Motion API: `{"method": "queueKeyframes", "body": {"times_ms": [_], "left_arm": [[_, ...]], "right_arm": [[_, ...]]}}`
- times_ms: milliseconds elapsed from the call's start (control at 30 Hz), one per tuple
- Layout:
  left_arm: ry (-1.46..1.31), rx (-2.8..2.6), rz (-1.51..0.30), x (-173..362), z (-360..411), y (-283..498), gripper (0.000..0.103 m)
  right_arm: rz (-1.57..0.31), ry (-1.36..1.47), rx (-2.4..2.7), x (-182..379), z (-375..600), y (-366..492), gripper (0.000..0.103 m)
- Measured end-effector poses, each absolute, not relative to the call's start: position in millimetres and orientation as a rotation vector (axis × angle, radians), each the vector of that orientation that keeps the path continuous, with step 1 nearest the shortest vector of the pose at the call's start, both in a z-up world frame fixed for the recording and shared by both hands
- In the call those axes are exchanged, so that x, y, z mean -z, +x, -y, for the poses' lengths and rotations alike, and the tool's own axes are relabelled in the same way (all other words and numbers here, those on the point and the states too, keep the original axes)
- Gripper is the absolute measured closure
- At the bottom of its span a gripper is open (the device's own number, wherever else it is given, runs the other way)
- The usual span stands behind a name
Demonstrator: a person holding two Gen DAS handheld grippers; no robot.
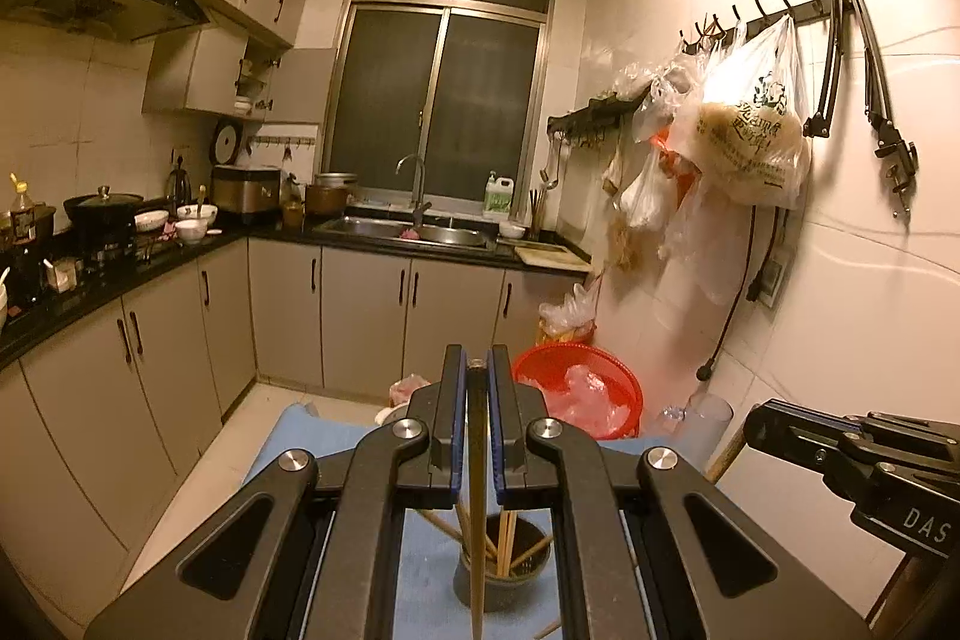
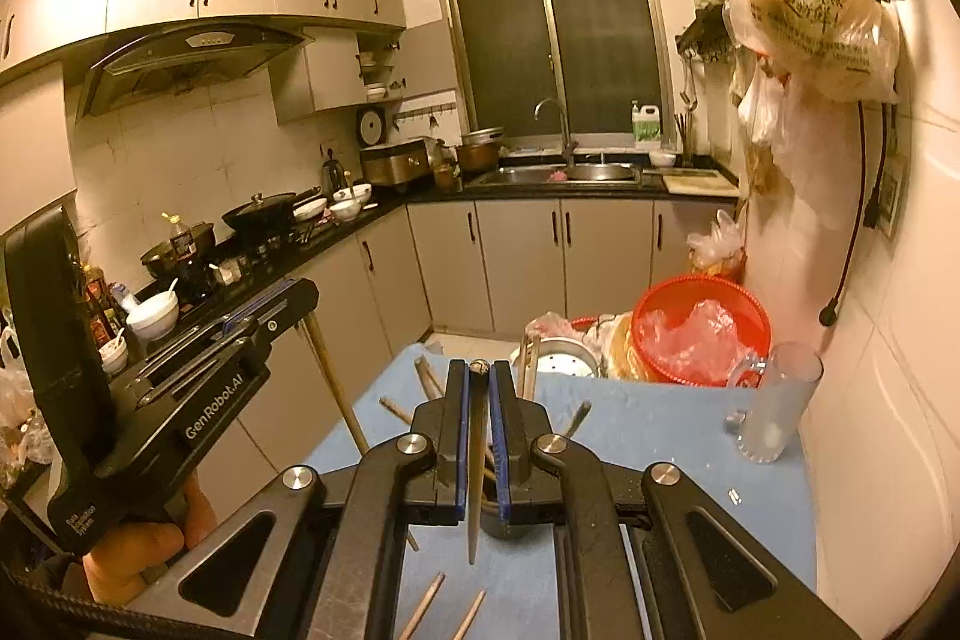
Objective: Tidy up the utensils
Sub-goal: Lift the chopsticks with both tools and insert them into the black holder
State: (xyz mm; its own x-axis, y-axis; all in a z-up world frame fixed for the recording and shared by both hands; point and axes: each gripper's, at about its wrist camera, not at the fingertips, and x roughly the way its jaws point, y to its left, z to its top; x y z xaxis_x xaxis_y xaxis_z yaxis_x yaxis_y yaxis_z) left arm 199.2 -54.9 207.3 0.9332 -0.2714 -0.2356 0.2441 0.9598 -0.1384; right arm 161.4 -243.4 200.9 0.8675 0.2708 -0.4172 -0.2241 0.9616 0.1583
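In the left wrist view my left gripper is shut on a dark chopstick that hangs down past a dark cup holding several chopsticks. My right gripper is shut on another chopstick, its point hanging beside the same cup. Both cameras also show the other tool: the right gripper with its wooden stick, and the left gripper with its stick slanting down. Several loose chopsticks lie on the blue cloth.
A glass mug stands at the cloth's right side near the tiled wall. Behind the table are a red basket with plastic bags and a metal pot. Counters with cookware run along the left and back; full bags hang on the right wall.
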Motion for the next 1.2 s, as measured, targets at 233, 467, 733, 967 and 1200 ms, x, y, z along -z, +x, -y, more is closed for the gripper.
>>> {"method": "queueKeyframes", "body": {"times_ms": [233, 467, 733, 967, 1200], "left_arm": [[-0.114, 0.263, -0.223, -214.8, 61.1, 213.5, 0.097], [-0.168, 0.246, -0.169, -216.8, 60.0, 227.3, 0.097], [-0.24, 0.214, -0.116, -205.8, 60.4, 243.7, 0.097], [-0.249, 0.224, -0.137, -181.0, 66.8, 258.7, 0.097], [-0.241, 0.212, -0.189, -153.1, 66.8, 270.8, 0.097]], "right_arm": [[-0.416, 0.099, -0.243, -210.2, 244.3, 170.8, 0.096], [-0.372, 0.103, -0.217, -215.4, 251.4, 180.1, 0.096], [-0.335, 0.109, -0.206, -207.8, 256.3, 192.9, 0.096], [-0.341, 0.11, -0.202, -191.6, 256.6, 208.6, 0.096], [-0.359, 0.1, -0.187, -173.0, 259.1, 220.3, 0.096]]}}
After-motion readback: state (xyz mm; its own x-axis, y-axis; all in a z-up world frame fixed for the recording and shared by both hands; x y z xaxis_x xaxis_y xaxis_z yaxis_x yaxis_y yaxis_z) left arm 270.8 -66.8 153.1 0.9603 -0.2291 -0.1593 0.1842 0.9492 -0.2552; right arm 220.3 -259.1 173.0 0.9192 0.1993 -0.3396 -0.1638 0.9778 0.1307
